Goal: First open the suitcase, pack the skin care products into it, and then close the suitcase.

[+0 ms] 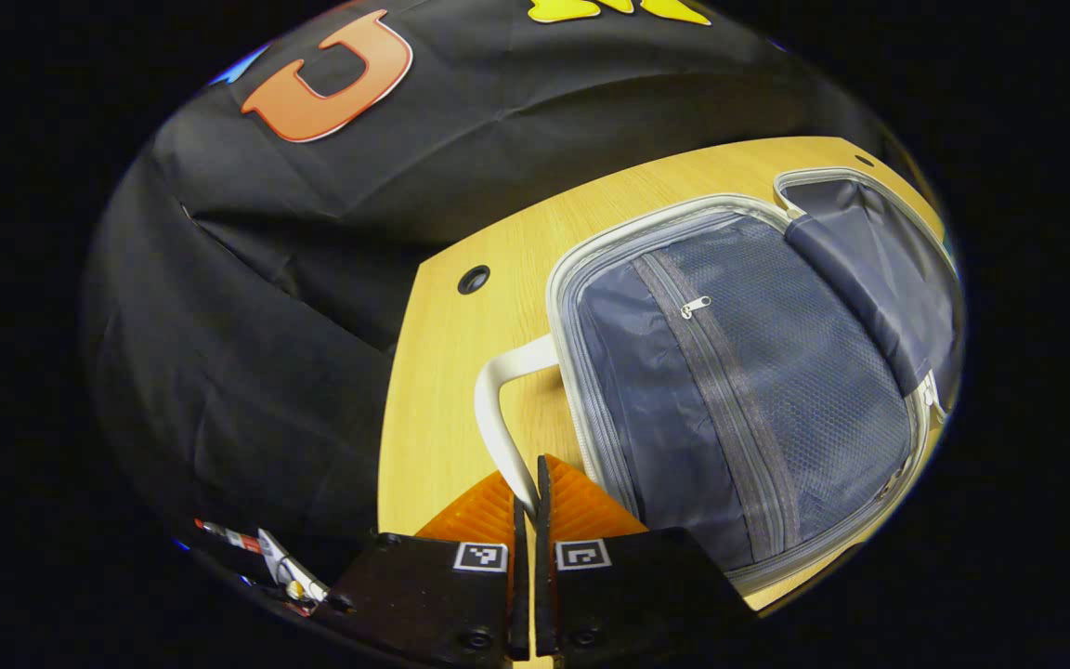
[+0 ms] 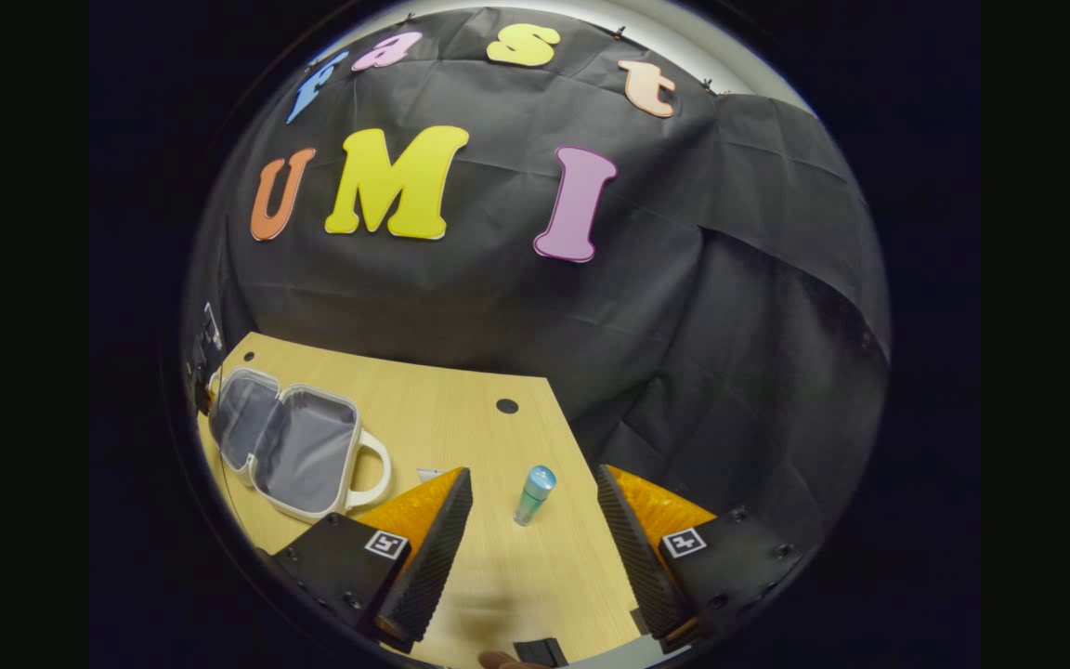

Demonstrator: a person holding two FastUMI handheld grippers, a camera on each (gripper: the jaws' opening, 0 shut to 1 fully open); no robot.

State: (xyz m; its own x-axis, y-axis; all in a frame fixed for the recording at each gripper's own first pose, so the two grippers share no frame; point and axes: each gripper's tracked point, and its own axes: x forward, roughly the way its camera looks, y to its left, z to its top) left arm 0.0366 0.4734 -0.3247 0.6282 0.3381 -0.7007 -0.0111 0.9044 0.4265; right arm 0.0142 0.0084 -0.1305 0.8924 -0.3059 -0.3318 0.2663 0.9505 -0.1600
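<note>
In the left gripper view the left gripper (image 1: 531, 492) sits low over the wooden worktop (image 1: 442, 390), its two fingers drawn nearly together with the white handle (image 1: 498, 409) of the suitcase (image 1: 739, 372) pinched between them; the handle loops from the fingertips up and round to the case's near side. The suitcase lies open and flat on the worktop just beyond, its white zip-edged rim framing a grey-blue lining with a mesh pocket and a zip pull (image 1: 695, 307) near the middle; the second half of the case lies past it toward the right, with a fabric strap across the join, so the case's long axis runs away from the gripper to the upper right. A round cable hole (image 1: 474, 279) marks the worktop to the left of the case. In the right gripper view the right gripper (image 2: 533, 520) hangs above the worktop (image 2: 461, 418) with its fingers spread wide and nothing between them touching either finger. A small bottle with a blue cap (image 2: 533, 495) stands on the worktop in the gap ahead, apart from both fingers, leaning slightly, cap uppermost. Farther off to the left the open suitcase (image 2: 289, 446) lies with both grey-lined halves side by side and its white handle (image 2: 370, 474) pointing toward the bottle.
</note>
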